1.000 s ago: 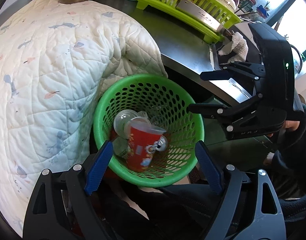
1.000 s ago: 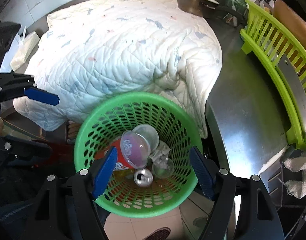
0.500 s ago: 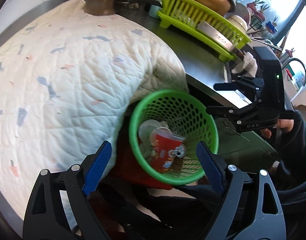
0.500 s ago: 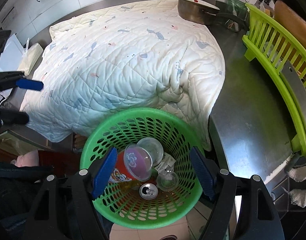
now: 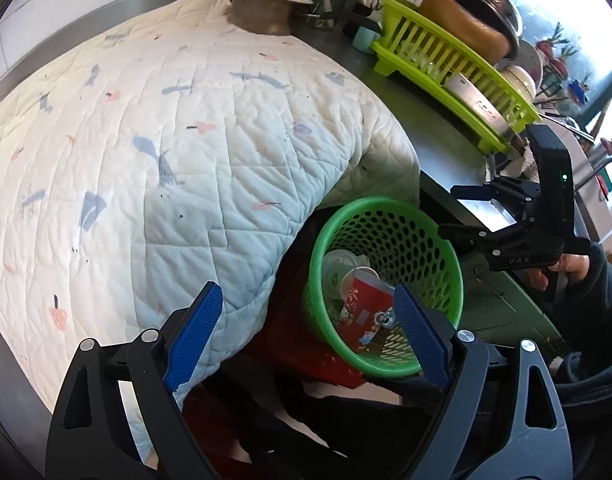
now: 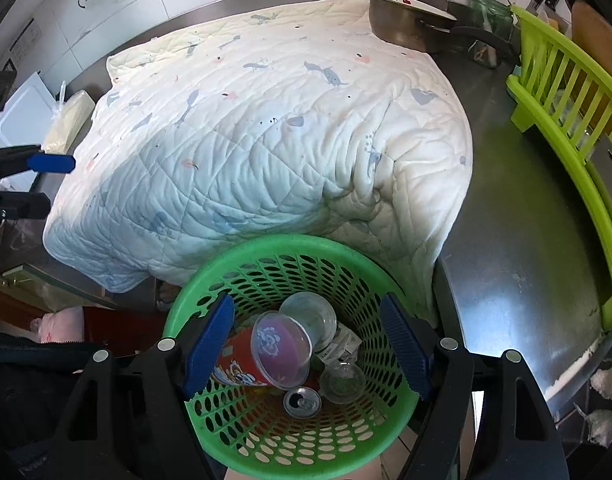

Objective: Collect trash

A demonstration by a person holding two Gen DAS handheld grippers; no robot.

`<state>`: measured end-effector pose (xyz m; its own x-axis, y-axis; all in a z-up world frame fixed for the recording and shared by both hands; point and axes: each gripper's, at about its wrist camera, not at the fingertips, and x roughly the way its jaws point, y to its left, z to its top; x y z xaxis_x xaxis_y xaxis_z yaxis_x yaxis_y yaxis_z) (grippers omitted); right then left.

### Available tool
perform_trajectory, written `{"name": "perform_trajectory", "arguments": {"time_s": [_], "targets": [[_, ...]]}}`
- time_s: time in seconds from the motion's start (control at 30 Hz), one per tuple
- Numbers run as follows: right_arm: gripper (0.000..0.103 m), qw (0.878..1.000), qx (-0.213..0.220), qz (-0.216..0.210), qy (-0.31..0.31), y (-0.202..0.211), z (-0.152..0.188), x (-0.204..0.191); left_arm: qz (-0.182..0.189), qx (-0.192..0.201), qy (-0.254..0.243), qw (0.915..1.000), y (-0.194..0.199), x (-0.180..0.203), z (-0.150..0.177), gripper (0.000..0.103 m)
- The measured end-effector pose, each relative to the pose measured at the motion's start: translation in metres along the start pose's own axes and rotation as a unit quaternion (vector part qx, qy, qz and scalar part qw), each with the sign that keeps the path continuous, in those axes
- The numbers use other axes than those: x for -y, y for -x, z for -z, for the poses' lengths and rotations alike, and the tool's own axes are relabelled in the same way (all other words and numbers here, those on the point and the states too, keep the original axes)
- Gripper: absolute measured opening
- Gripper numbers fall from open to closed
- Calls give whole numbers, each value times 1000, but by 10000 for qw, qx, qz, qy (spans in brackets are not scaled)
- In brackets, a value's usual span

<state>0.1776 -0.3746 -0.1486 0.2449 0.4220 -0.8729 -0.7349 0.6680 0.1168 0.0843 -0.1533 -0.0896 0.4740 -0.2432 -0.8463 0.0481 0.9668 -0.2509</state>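
Green basket [image 6: 289, 248]: one (holds one red cup [image 6: 241, 364], one can [image 6: 301, 402]) | left gripper [image 5: 310, 340], right gripper [image 6: 306, 344]: both apart, empty

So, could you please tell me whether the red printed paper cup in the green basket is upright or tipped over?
Tipped over: the red printed paper cup lies on its side in the green perforated plastic basket.

Both wrist views angled steeply down, near; share green basket [image 5: 386, 216] [image 6: 289, 246] (quilt [image 5: 185, 140] [image 6: 265, 140] too).

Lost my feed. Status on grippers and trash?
Left gripper open, empty. Right gripper open, empty, above green basket. Red cup, can binned. Nothing blocking.
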Motion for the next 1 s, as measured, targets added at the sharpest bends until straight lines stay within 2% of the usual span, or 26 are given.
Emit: {"name": "perform_trajectory", "arguments": {"time_s": [0.27,0.6,0.8,1.0], "targets": [[73,9998,90,-69,-177,-3,3,6,-1,-57,-110,9999,-5,6,-7,86],[73,9994,91,62,-343,2,5,6,119,-30,-128,9998,-7,0,-6,86],[73,9988,125,141,-448,5,6,-6,215,26,-175,9996,-1,-9,1,86],[73,9983,177,247,-506,12,9,-34,297,35,-305,9991,8,-22,12,86]]}}
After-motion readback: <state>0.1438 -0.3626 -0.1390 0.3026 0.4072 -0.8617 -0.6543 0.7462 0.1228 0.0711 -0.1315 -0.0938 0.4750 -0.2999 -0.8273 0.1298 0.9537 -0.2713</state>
